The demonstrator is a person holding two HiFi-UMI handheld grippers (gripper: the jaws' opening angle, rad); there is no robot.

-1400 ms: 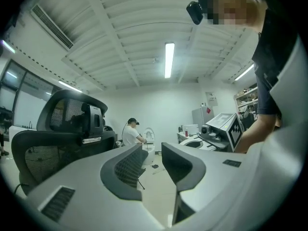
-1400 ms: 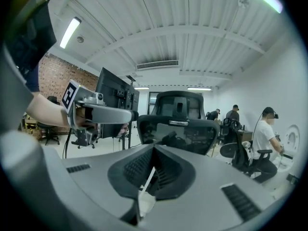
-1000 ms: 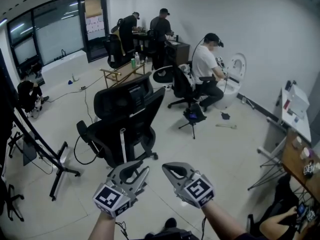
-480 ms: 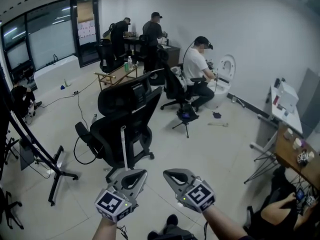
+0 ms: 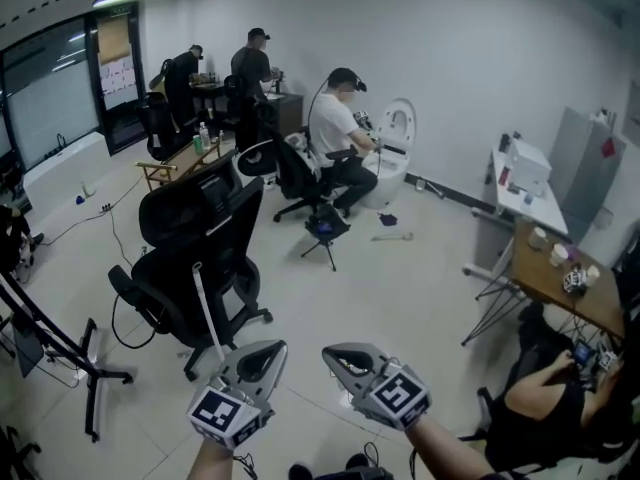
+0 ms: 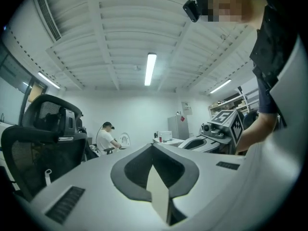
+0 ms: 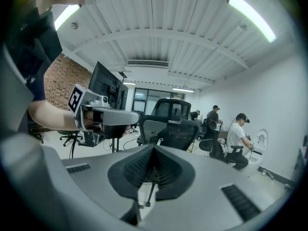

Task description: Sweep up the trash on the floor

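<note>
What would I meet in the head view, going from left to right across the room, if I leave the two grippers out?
Black stand → black office chair → seated person in a white shirt → white toilet → white table → grey cabinet.

Lower edge crops the left forearm [image 5: 207, 461] and right forearm [image 5: 452, 452]; the lower right corner crops a seated person [image 5: 545, 408]. A small dark item [image 5: 388, 220] on the floor [image 5: 400, 298] is too small to identify.
</note>
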